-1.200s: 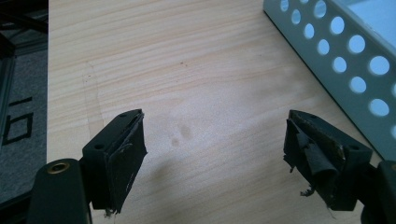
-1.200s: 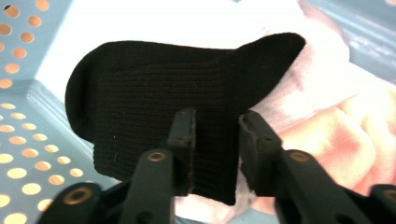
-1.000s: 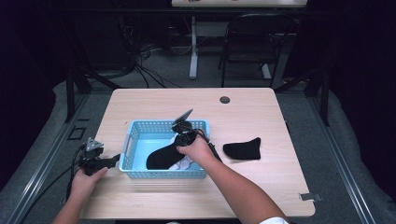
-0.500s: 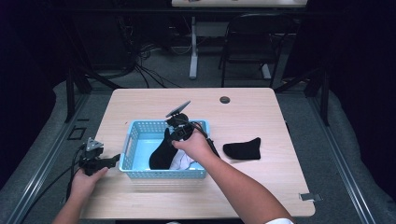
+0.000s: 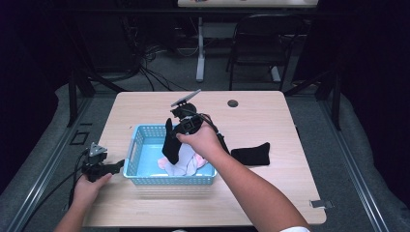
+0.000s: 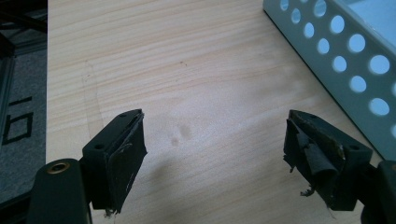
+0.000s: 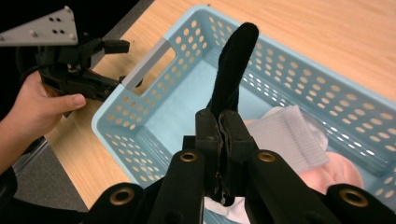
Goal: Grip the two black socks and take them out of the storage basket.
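Right gripper (image 7: 223, 122) jaws clenched on long black fabric sock (image 7: 232, 65), sock hanging over light-blue perforated plastic basket (image 5: 138, 140) near the wooden table's (image 5: 270, 116) front-left area. White ribbed sock (image 7: 289, 135) and pink cloth (image 7: 334, 173) lie inside. Left gripper (image 6: 215, 154) jaws released, resting at table's left edge beside basket. Second black sock (image 5: 251, 153) lies right of basket.

We see a second black sock (image 5: 250, 154) lying flat on the tabletop (image 5: 290, 121) toward its right edge, well apart from the near corners. A round dark grommet (image 5: 233, 103) sits near the far edge. A strip of tape (image 5: 321, 204) marks the near right corner. Beyond the tabletop stand a black chair (image 5: 261, 48) and tangled floor cables (image 5: 150, 67).
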Action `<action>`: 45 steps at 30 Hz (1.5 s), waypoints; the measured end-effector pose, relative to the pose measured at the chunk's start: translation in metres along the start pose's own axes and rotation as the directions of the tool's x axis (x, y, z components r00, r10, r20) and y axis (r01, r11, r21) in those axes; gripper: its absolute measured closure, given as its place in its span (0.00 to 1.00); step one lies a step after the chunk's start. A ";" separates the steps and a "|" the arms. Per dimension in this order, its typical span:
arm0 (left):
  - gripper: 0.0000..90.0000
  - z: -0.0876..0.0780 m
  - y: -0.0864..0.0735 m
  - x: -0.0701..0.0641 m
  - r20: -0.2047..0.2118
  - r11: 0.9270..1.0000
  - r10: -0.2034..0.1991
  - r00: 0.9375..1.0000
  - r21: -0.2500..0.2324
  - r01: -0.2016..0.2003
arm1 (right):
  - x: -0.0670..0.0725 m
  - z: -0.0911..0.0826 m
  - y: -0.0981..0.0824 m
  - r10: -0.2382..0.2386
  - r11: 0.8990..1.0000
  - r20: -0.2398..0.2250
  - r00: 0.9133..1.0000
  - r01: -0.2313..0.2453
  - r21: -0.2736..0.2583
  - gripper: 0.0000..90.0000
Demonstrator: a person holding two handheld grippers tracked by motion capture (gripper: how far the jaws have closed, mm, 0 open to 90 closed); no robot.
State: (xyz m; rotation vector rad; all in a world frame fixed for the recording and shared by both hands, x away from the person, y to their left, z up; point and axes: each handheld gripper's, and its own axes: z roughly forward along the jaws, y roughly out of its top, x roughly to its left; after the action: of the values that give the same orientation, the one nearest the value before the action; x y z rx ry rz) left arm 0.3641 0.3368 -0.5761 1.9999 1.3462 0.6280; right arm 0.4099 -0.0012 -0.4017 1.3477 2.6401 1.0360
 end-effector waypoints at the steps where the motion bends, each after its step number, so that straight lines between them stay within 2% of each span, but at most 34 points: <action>1: 0.23 0.000 0.000 0.000 0.000 1.000 0.000 1.000 0.000 0.000 | 0.000 -0.003 0.001 0.002 1.000 0.002 1.000 -0.002 -0.006 0.97; 12: 0.23 0.000 0.000 0.000 0.001 1.000 0.001 1.000 0.000 -0.001 | -0.005 -0.025 0.001 0.002 0.999 0.026 1.000 -0.001 -0.034 0.97; 19: 0.23 0.000 0.000 0.000 0.000 1.000 0.001 1.000 0.001 -0.001 | -0.017 -0.048 -0.005 0.027 0.998 0.046 0.999 -0.024 -0.062 0.97; 22: 0.23 0.000 0.000 0.000 -0.001 1.000 0.004 1.000 0.002 -0.004 | -0.023 -0.061 -0.009 0.037 0.996 0.059 0.998 -0.032 -0.081 0.97; 23: 0.23 0.000 0.000 0.000 -0.002 1.000 0.004 1.000 0.002 -0.004 | -0.028 -0.071 -0.012 0.047 0.995 0.066 0.997 -0.040 -0.090 0.97; 26: 0.23 0.001 0.000 -0.001 -0.002 1.000 0.004 1.000 0.002 -0.004 | -0.033 -0.080 -0.016 0.057 0.994 0.076 0.995 -0.050 -0.101 0.97; 35: 0.23 0.001 0.000 -0.001 -0.002 1.000 0.005 1.000 0.004 -0.005 | -0.057 -0.118 -0.038 0.109 0.985 0.121 0.987 -0.091 -0.147 0.97; 41: 0.23 0.001 0.000 -0.001 -0.003 1.000 0.009 1.000 0.007 -0.009 | -0.070 -0.130 -0.050 0.146 0.979 0.142 0.979 -0.123 -0.162 0.97; 45: 0.23 0.001 0.000 -0.001 -0.004 1.000 0.010 1.000 0.008 -0.009 | -0.083 -0.137 -0.062 0.182 0.971 0.147 0.972 -0.155 -0.182 0.97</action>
State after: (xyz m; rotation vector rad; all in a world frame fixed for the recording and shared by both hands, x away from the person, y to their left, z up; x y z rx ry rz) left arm 0.3643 0.3357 -0.5772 2.0135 1.3444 0.6323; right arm 0.3781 -0.1628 -0.3521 1.5666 2.2976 1.0873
